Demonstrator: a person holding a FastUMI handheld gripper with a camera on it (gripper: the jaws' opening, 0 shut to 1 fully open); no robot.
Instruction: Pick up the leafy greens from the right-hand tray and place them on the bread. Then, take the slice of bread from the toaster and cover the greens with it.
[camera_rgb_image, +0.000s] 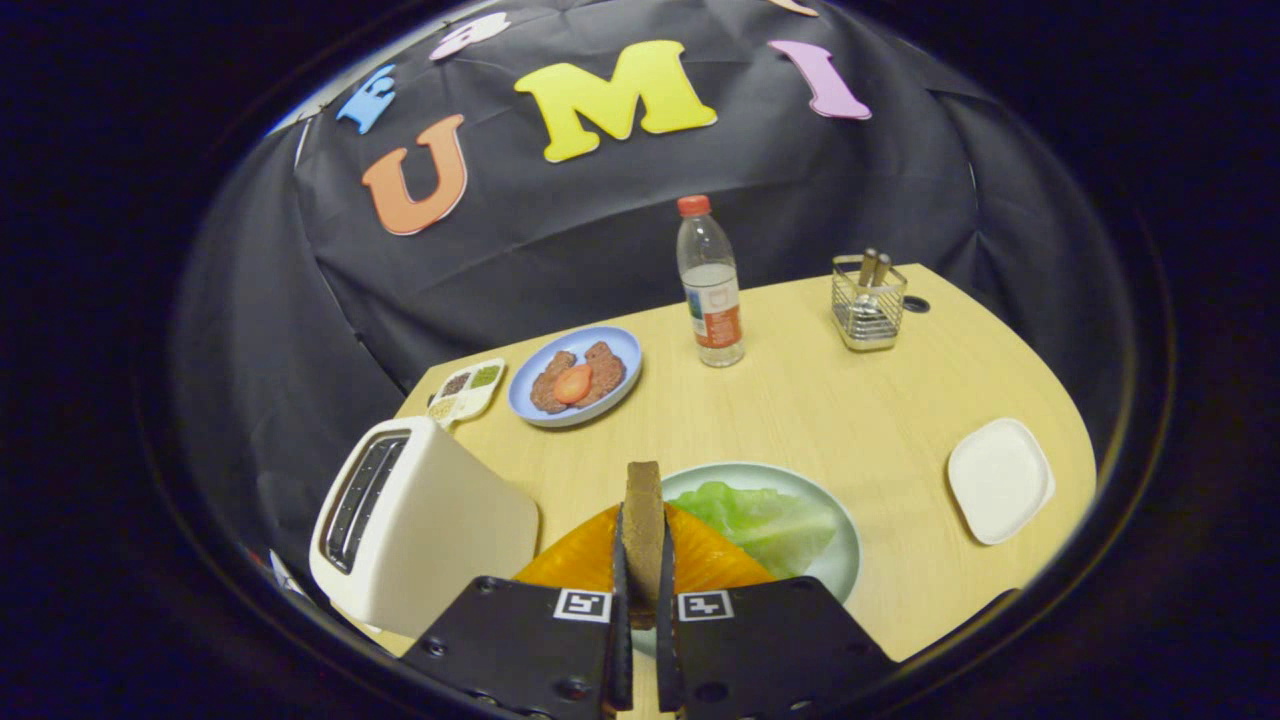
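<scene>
Pinched between the two black fingers of my gripper (640, 600) is a brown slice of toasted bread (643, 530), standing on edge with its narrow crust side facing me and its top rising above the fingertips. Both fingers press on its flat faces, so the hold looks firm. I judge the slice light and fairly stiff, but crumbly: squeeze harder and it could crack or dent, so holding it low on the broad faces, as I do, seems right. Just beyond and below the fingers lies the pale green round plate (840, 560), and on it a soft, crinkled pale green lettuce leaf (770, 520), with something orange and ridged (580, 565) under my fingers that I cannot identify for certain. The greens seem already set down, so what remains, as I read it, is to lay this slice flat over the leaf; it will need tipping from upright to level first. To the left, close beside the fingers, stands the white two-slot toaster (420, 520). Farther off on the light wooden counter (850, 410) are a blue plate with brown patties and a red tomato slice (575, 375), a small divided condiment dish (467, 388), a clear water bottle with a red cap (709, 285), a wire cutlery holder (868, 300), and a white square dish (1000, 480).
</scene>
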